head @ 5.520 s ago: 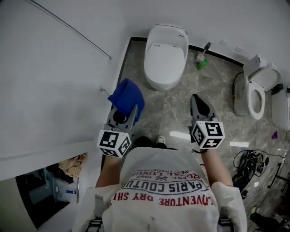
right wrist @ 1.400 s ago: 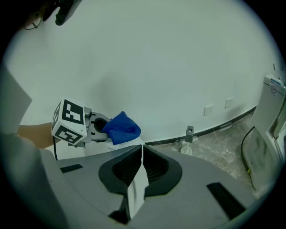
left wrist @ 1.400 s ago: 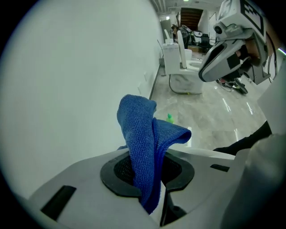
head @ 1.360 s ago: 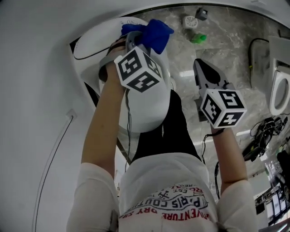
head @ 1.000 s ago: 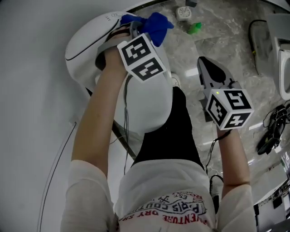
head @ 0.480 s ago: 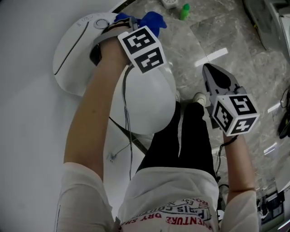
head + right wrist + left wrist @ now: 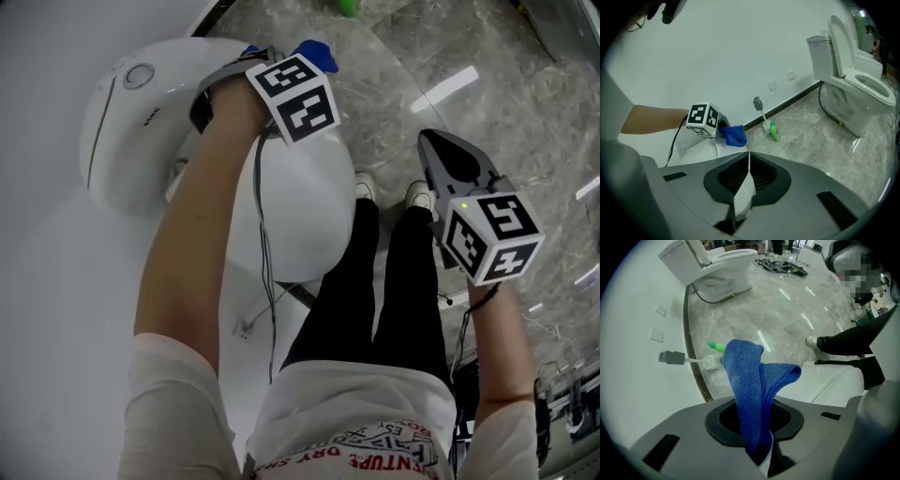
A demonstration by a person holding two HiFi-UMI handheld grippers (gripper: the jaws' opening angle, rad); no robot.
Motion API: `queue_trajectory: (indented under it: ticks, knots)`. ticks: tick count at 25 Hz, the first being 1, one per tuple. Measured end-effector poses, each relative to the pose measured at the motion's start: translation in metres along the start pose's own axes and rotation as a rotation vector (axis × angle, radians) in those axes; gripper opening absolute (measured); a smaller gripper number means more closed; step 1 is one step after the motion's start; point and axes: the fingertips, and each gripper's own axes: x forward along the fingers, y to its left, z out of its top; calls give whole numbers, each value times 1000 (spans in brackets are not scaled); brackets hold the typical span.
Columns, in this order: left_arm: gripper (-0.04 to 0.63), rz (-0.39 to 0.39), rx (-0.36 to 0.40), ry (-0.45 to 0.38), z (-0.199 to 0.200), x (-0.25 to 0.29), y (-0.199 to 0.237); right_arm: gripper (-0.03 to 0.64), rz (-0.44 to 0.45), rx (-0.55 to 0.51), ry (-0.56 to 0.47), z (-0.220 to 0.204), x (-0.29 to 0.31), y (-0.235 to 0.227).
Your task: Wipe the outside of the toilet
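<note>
The head view looks steeply down on the white rounded toilet (image 7: pixel 309 206) at 11 o'clock. The left gripper view sits right behind the blue woven cloth (image 7: pixel 750 390); the right gripper view sees both from farther off.

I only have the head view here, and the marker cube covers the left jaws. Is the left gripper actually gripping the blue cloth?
Observer: Yes. The left gripper view shows the left gripper shut on the blue microfibre cloth, which stands up folded out of the jaws.
Operator: And the right one, anything in it?
Observer: No. In the right gripper view the right gripper has its jaws together with nothing between them.
Operator: What is on the floor beyond the white toilet?
Observer: A grey-handled toilet brush in a white holder beside a green bottle, near the wall.
</note>
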Motion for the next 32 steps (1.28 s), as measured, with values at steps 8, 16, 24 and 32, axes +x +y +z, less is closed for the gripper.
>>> queue_trajectory:
  ticks: [8,16,24,32]
  knots:
    - [97,-166,33,13,39,47,-59,18,-46,51,36,-42,-5,-45]
    - [97,-225,113,73,65,77,-122,18,-62,84,64,-85,-18,-73]
    - [97,-306,81,78,96,88,-190,18,-33,49,92,-118,-33,-95]
    - [97,-361,85,79,121,92,-280,18,17,1,111,-152,-52,-105]
